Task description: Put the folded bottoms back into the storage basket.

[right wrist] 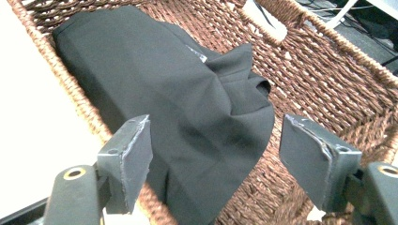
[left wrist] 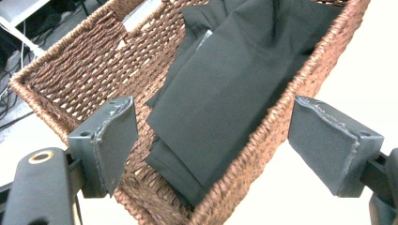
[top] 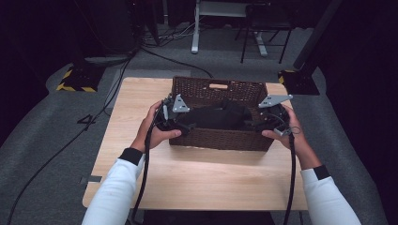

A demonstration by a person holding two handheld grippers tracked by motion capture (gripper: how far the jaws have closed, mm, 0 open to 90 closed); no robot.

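We find folded black garment (top: pixel 216 117) lying inside wicker basket (top: pixel 220 139) at bench (top: pixel 197 178) centre. Left gripper (top: pixel 180 123) at 9 o'clock of basket, right gripper (top: pixel 257 123) at 3 o'clock; both released, pads clear of cloth. We judge placement done; withdrawal remains.

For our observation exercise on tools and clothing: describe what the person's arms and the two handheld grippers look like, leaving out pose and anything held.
White sleeves with black cuffs cover both forearms. The left gripper and right gripper are black, each topped by a grey three-cornered plate and trailing a black cable. Seen close, each has two flat dark grey pads with worn edges, on black arms with a brass-ringed hole.
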